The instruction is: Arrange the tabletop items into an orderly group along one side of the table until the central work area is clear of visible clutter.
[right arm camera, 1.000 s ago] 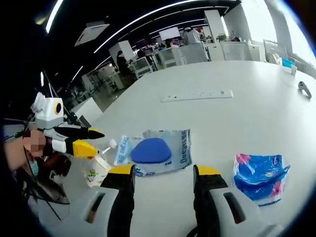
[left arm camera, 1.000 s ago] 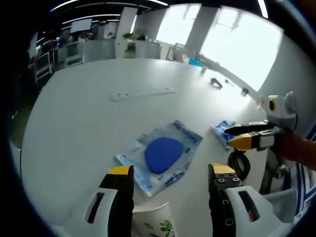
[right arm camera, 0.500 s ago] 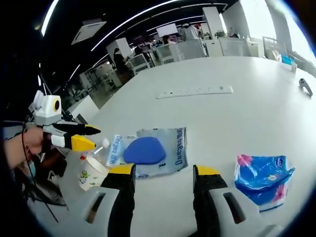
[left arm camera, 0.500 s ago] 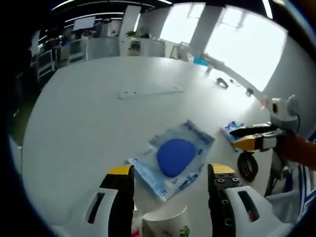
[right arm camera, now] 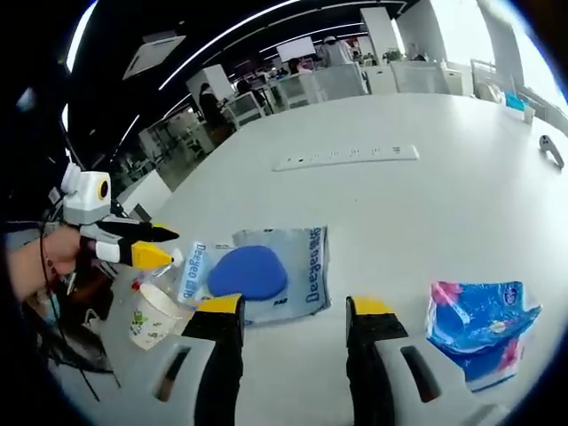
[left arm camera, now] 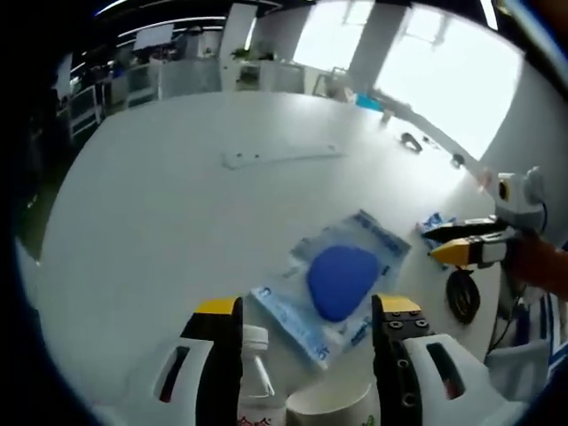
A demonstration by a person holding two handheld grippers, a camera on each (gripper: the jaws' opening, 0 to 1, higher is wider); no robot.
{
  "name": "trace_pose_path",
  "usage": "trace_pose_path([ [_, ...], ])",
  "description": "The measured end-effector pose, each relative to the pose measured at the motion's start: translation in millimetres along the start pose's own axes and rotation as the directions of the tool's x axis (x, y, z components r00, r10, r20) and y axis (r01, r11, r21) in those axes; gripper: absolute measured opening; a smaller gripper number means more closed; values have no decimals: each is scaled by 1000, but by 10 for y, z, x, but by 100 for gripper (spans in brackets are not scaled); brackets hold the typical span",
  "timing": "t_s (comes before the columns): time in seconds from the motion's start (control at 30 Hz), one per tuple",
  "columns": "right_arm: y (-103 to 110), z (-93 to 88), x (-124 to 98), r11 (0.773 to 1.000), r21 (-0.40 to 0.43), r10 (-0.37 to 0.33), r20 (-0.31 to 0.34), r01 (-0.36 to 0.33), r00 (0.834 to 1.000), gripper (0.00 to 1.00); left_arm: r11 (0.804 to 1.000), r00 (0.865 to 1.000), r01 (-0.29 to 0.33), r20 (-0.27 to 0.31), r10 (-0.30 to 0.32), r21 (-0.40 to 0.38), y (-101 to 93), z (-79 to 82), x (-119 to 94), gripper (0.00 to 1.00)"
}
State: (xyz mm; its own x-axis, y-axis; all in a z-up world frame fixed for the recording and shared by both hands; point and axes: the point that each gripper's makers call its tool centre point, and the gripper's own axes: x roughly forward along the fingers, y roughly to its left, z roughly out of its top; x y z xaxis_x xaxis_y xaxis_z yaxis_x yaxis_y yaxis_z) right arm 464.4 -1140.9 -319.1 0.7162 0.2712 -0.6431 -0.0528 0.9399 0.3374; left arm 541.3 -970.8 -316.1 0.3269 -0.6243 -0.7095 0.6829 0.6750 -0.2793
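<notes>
On the white table [left arm camera: 151, 204] lies a clear printed bag with a blue pad [left arm camera: 342, 280] inside, just ahead of my left gripper [left arm camera: 306, 311]. That gripper is open, with a clear bottle's white cap [left arm camera: 253, 337] and a paper cup's rim [left arm camera: 333, 408] low between its jaws. My right gripper [right arm camera: 295, 311] is open too and holds nothing. The same bag [right arm camera: 253, 271] sits just beyond its left jaw, and a blue tissue pack [right arm camera: 484, 328] to its right. My left gripper [right arm camera: 133, 248] hangs over the bottle [right arm camera: 169, 266] and the paper cup [right arm camera: 151, 315].
A white power strip [left arm camera: 280, 155] lies across the far middle of the table, also seen as the strip [right arm camera: 346, 158]. A black cable loop [left arm camera: 461, 297] rests near the right gripper [left arm camera: 466, 248]. A small black object [right arm camera: 552, 149] sits at the far right edge.
The left gripper has drawn back toward the near edge, bringing the bottle cap and more of the cup into its view. The right gripper's view has shifted slightly. The table items lie where they were.
</notes>
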Motion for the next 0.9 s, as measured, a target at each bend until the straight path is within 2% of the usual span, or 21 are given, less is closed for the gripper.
trace_pose_path([
  [0.4,-75,-27,166,1000,19,-8,-21,8,1000,42,1000,998,-19,-52,19,5,144,-30,187,52],
  [0.9,-135,-103,271,998,65,-21,-46,24,999,37,1000,994,-20,-111,21,8,222,-89,291,43],
])
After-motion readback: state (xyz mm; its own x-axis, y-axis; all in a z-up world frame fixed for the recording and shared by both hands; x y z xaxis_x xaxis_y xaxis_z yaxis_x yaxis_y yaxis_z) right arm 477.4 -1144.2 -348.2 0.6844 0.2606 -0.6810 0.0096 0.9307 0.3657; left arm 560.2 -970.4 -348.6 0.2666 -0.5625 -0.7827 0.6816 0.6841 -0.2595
